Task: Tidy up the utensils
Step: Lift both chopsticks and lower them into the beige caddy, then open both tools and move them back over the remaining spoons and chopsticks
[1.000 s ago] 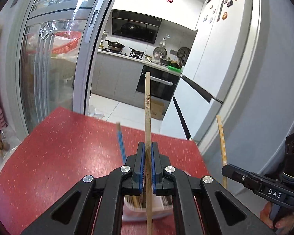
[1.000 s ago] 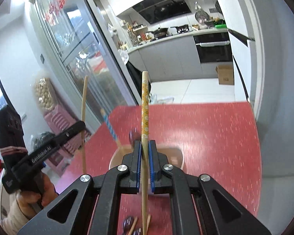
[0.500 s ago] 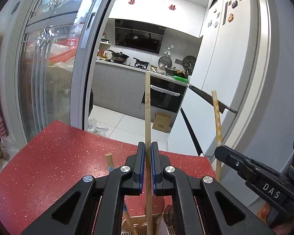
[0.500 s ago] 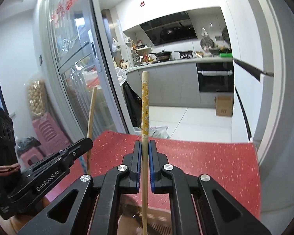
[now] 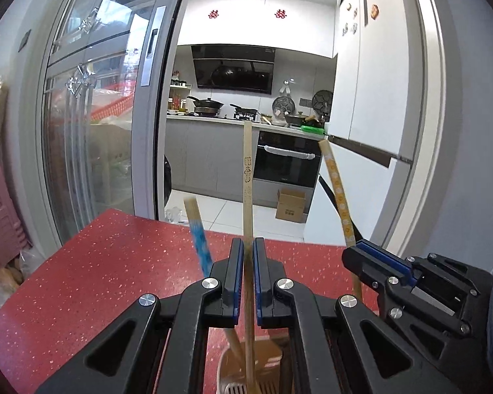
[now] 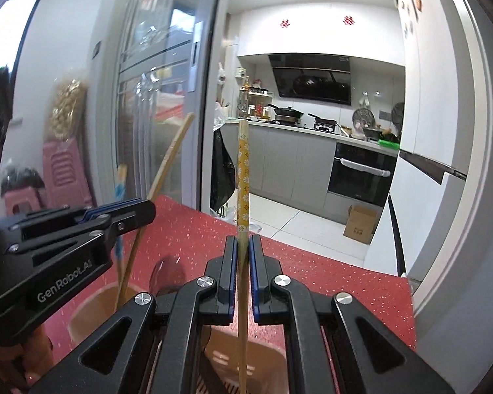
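Observation:
In the left wrist view my left gripper (image 5: 248, 246) is shut on a plain wooden chopstick (image 5: 247, 193) that stands upright, its lower end reaching down into a tan utensil holder (image 5: 272, 351). A blue-patterned chopstick (image 5: 199, 239) leans in the same holder. My right gripper (image 5: 364, 256) is close on the right, shut on a yellow flowered chopstick (image 5: 337, 193). In the right wrist view that gripper (image 6: 243, 243) holds the yellow chopstick (image 6: 243, 177) upright over the holder (image 6: 92, 305), beside a dark spoon (image 6: 167, 272). The left gripper (image 6: 131, 210) is at the left.
The holder stands on a red speckled table (image 5: 82, 289) whose far edge is near. Behind it are a sliding glass door (image 5: 92, 131), a white fridge (image 5: 378, 98) and a kitchen floor with a cardboard box (image 5: 291, 208). Pink stools (image 6: 59, 174) stand at the left.
Both grippers have sunk toward the holder and come closer together, each still gripping its chopstick. The right gripper has rolled, and the chopsticks' lower ends now reach into the holder.

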### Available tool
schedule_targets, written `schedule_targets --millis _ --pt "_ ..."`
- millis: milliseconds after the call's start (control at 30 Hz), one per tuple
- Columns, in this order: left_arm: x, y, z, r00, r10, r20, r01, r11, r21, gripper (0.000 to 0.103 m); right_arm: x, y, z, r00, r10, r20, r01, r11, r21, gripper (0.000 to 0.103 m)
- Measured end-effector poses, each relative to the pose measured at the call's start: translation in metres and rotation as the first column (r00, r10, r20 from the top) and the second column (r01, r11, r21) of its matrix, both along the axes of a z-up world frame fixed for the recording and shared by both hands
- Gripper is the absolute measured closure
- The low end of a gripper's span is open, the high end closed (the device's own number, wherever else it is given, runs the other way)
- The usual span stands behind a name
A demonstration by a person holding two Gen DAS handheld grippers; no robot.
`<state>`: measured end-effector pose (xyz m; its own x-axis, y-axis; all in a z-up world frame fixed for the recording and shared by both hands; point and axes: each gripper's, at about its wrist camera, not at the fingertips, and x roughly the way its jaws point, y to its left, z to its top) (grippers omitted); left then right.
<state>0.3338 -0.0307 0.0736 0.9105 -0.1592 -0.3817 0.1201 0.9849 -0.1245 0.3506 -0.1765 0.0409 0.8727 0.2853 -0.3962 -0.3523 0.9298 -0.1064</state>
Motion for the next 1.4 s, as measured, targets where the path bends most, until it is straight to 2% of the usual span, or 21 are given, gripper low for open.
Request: schedule_targets --millis 367,733,767,900,1067,1333,1400 --pt "-0.018 0.006 -0.01 0.999 0.013 -0.031 -0.012 1.0 0.021 0.068 -0.024 0.006 -0.021 0.999 0.032 -0.026 -0.034 0.997 -0.069 0.095" --pt "-0.024 0.007 -0.006 0.999 0.003 -0.051 -0.002 1.0 0.024 0.068 -0.023 0.003 -0.025 0.992 0.044 -0.116 -0.05 0.998 -0.049 0.095" --pt "-0.024 0.007 -0.006 0.998 0.001 -0.055 0.0 1.0 0.024 0.068 -0.022 0.002 -0.025 0.99 0.045 -0.135 -0.051 0.998 -0.04 0.094" --pt "-0.022 0.009 -0.004 0.997 -0.02 -0.072 0.021 1.0 0.019 0.068 -0.021 -0.009 -0.019 0.987 0.031 -0.161 -0.031 1.0 0.002 0.076" --pt "-0.024 0.01 -0.003 0.996 -0.03 -0.081 0.032 0.999 0.013 0.068 -0.024 -0.028 -0.006 0.984 0.003 -0.18 0.014 0.996 0.089 0.076" --pt "-0.037 0.017 0.006 0.994 -0.02 -0.103 0.021 1.0 0.008 0.068 -0.033 -0.051 0.002 0.973 -0.013 -0.229 0.053 0.983 0.173 0.075" --pt "-0.043 0.02 0.009 0.993 -0.019 -0.117 0.02 1.0 0.007 0.068 -0.037 -0.057 0.005 0.968 -0.012 -0.249 0.063 0.978 0.198 0.07"
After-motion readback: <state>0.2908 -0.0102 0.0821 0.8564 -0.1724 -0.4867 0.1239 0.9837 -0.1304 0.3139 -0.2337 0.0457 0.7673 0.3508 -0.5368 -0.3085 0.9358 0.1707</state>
